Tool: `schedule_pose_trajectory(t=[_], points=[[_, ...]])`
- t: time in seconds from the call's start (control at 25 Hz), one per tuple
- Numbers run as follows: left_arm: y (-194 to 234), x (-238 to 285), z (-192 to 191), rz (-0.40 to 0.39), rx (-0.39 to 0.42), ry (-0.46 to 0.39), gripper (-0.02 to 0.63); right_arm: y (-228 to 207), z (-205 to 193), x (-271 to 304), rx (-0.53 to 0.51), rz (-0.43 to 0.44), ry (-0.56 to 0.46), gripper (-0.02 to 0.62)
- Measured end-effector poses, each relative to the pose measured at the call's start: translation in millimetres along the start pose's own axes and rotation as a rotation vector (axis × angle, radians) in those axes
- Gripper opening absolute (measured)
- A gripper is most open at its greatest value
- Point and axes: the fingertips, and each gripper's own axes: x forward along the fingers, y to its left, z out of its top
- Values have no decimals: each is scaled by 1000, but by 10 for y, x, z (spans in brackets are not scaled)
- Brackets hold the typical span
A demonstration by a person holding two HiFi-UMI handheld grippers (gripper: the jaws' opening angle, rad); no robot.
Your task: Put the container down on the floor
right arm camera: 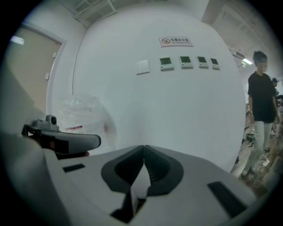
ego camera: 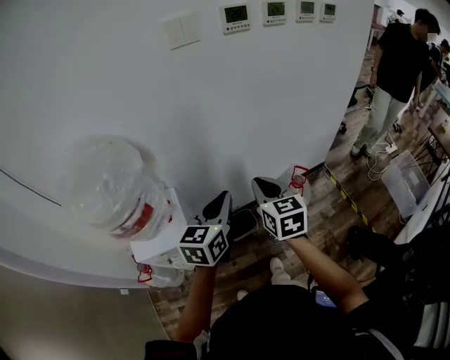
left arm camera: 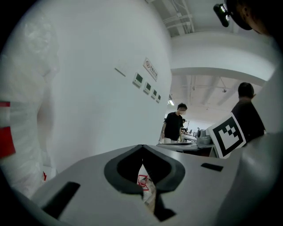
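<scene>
A large clear water container (ego camera: 112,184) wrapped in plastic film, with a red band, stands against the white wall at the left; it also shows in the right gripper view (right arm camera: 84,118) and fills the left edge of the left gripper view (left arm camera: 20,132). My left gripper (ego camera: 223,199) is to its right, apart from it, jaws shut with nothing between them (left arm camera: 141,146). My right gripper (ego camera: 262,185) is beside the left one, also shut and empty (right arm camera: 143,147). Each gripper points at the wall.
Two small clear jugs with red handles sit on the wood floor by the wall (ego camera: 298,178) (ego camera: 146,272). A person in black (ego camera: 395,70) stands at the far right near cables (ego camera: 383,151) and a clear bin (ego camera: 402,181). Thermostats (ego camera: 235,15) hang on the wall.
</scene>
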Motion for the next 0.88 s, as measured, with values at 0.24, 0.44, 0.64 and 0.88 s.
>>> schedule_pose_trajectory(t=[0.24,0.44,0.64,0.88], points=[[-29,-422,52,-42,12,-36,14,382,21,-272,3,-44,-62,31],[-89,-708,58,-94,17,-52,14,668,48,-495,-8,-74,-97,31],[-127,-905,90,-119,31,-68,14,855,83,-637,-17,-93,-125,31],[-171,-991,172,-124,46,-89,14,941,183,-699,-61,-99,-157,31]])
